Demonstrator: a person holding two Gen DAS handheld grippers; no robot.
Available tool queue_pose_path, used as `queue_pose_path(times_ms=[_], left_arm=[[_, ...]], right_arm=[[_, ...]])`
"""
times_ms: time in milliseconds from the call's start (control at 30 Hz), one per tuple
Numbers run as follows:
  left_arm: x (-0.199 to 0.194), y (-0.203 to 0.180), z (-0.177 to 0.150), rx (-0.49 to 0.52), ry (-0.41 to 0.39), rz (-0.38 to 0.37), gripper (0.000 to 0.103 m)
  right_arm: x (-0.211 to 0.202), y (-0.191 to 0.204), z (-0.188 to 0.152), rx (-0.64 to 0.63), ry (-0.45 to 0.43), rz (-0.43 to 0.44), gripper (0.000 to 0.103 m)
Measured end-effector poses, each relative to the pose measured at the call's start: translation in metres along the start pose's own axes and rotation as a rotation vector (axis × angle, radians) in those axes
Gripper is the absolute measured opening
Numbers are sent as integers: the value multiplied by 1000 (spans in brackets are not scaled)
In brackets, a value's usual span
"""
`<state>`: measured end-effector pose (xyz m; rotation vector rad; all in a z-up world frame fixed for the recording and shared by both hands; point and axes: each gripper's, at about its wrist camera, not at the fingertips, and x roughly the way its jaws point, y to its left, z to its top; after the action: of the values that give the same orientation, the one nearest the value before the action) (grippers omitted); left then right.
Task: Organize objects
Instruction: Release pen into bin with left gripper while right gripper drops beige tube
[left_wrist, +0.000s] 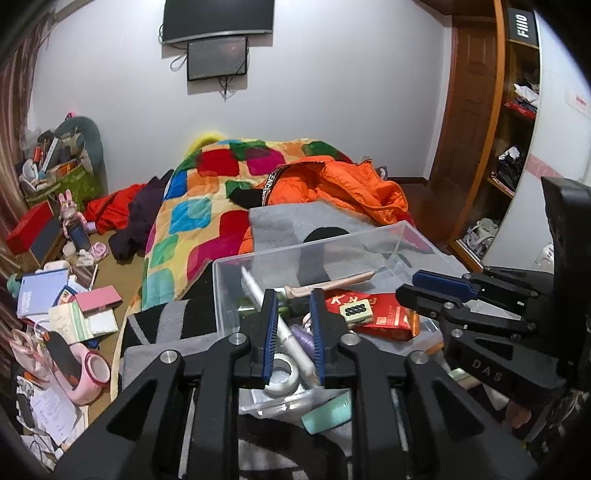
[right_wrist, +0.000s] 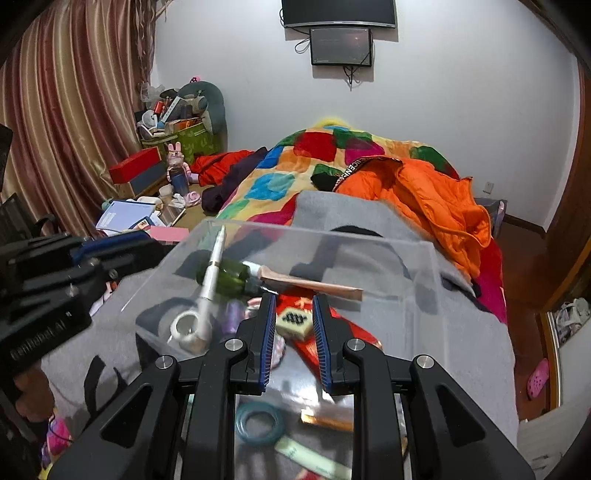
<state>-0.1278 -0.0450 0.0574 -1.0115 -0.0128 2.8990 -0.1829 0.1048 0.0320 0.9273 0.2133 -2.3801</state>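
Bins first: in the left wrist view, the clear plastic bin (left_wrist: 314, 242) sits on a grey blanket (left_wrist: 288, 221) at the near end of the bed, in front of a patchwork quilt (left_wrist: 207, 206) and an orange jacket (left_wrist: 354, 184). Your left tool (left_wrist: 293, 295) hangs over the bin's near side with its jaws only narrowly apart. A white pen (left_wrist: 255, 291) lies slanted in the bin beneath that gap, but the pads press on nothing. Beside the pen lie a purple item (left_wrist: 301, 338) and a white tape roll (left_wrist: 284, 376), and a tan tube (left_wrist: 332, 286) lies across the middle. To the right, a mahjong tile (left_wrist: 356, 311) rests on a red packet (left_wrist: 384, 317). Your right tool (left_wrist: 404, 290) reaches in from the right, and its fingertips stop just short of the tile without touching it. A mint case (left_wrist: 328, 410) lies outside the bin, on its near side.

In the right wrist view, your right tool points down into the bin, its jaws a small way apart. The tile shows in the gap between its tips, lying on the red packet below them, and nothing is gripped. The pen leans against a green bottle (right_wrist: 232, 275) towards the left wall of the bin. A teal ring (right_wrist: 258, 421) lies close under the tool. Your left tool shows at the left edge, just outside the bin wall.
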Motion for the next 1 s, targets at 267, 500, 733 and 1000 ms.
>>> queue_pose_path(times_ms=[267, 500, 733, 1000], left_arm=[[-16, -17, -16, 49, 2, -21, 31], [-20, -31, -34, 97, 10, -21, 46], [-9, -40, -62, 155, 62, -3, 55], [33, -41, -96, 204, 213, 3, 57]], right_arm=[[-27, -13, -27, -5, 7, -19, 34], [-43, -14, -47, -25, 19, -42, 58], [-47, -22, -76, 0, 58, -42, 69], [-28, -41, -109, 20, 165, -78, 69]])
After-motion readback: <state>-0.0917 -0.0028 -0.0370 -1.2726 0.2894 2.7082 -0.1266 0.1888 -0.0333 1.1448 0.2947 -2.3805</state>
